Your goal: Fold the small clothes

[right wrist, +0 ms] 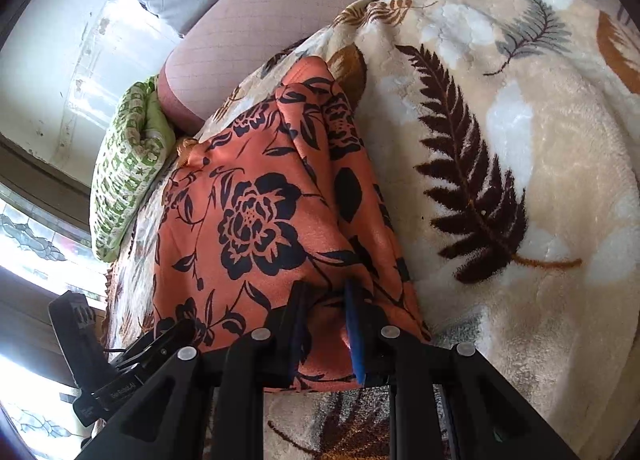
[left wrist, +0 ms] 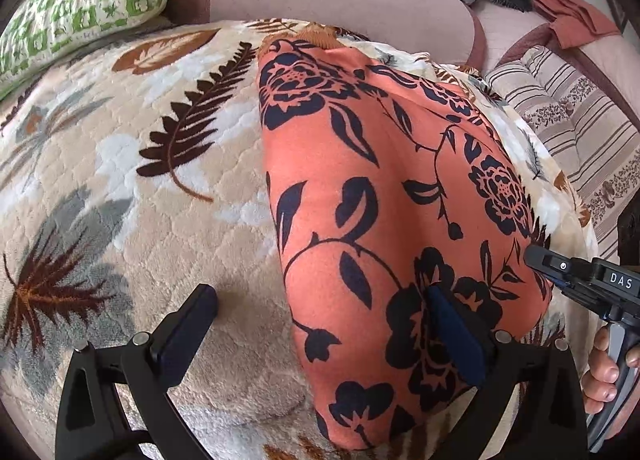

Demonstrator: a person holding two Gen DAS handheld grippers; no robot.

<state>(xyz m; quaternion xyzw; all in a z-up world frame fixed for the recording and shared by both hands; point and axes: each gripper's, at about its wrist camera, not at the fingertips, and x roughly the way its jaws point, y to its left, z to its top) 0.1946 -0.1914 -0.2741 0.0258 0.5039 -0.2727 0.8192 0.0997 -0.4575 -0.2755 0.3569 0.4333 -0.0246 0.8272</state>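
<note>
The orange satin garment with dark navy flowers (left wrist: 384,196) is lying on the cream plush leaf-patterned blanket (left wrist: 120,164), already doubled into a long strip, so more folding looks to be left. Its long axis is running near to far. The left gripper (left wrist: 328,324) is gaping wide; the right gripper (right wrist: 326,324) is pinching its near edge.

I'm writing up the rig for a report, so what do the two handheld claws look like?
Both are matte black with angular, triangulated frames and silver pivot pins. The left claw has long flat fingers with dark blue pads. The right claw matches, with a brighter blue pad edge. In the left wrist view its body carries white letters "DAS", a small round screw and a grey handle. No cables or sleeves show clearly.
</note>
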